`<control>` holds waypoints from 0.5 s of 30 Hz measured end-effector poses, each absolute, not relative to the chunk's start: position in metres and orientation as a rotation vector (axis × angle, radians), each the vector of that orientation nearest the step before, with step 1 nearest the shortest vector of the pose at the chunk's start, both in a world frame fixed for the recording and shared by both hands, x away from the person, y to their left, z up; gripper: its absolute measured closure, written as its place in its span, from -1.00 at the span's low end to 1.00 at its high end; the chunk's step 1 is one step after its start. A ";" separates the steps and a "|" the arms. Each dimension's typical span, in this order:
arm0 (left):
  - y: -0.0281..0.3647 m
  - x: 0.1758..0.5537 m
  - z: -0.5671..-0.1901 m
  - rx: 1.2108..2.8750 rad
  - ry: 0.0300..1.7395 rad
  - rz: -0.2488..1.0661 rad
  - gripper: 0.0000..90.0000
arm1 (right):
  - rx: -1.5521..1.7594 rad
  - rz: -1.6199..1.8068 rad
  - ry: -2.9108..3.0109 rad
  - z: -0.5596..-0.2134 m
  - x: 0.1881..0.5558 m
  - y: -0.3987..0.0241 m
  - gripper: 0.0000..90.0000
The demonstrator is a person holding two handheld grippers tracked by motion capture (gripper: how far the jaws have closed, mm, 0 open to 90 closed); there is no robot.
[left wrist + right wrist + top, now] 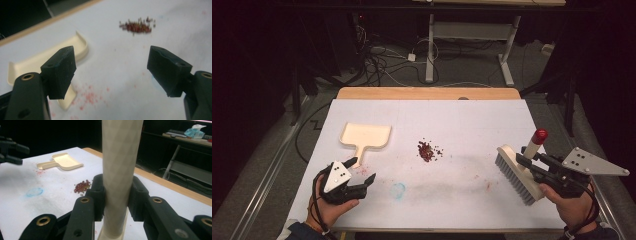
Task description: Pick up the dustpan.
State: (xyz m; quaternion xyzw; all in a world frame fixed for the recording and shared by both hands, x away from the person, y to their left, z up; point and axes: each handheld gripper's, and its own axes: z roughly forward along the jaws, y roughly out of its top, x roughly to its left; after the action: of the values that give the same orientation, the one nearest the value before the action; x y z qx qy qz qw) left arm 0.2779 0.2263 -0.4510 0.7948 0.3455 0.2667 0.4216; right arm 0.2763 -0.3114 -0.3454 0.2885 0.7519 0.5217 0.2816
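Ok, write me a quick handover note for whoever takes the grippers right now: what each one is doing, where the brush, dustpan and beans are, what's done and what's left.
Left gripper: open, holding nothing, hovering just this side of the dustpan's handle.
Right gripper: shut on the handle of the brush, red-capped end up, bristles at the table's right side.
Dustpan: flat on the white table, left of centre, not yet picked up.
Red beans: small pile mid-table, between dustpan and brush, unswept.
Done: brush in hand.
Left: probably take the dustpan by its handle, set it by the pile and sweep the beans in.
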 end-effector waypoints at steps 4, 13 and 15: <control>0.222 0.277 -0.452 2.023 0.873 0.657 -0.51 | 0.763 1.397 2.019 -0.347 0.278 -0.311 0.57; 0.228 0.275 -0.454 2.008 0.924 0.671 -0.55 | 0.773 1.390 2.021 -0.347 0.280 -0.310 0.57; 0.231 0.276 -0.455 2.017 0.943 0.672 -0.55 | 0.771 1.388 2.028 -0.348 0.280 -0.307 0.57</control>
State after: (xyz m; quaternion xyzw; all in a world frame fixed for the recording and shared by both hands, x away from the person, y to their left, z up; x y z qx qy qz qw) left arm 0.2756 0.2312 -0.4549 0.7961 0.3721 0.2654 0.3966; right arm 0.2801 -0.3069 -0.3476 0.2875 0.7561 0.5175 0.2790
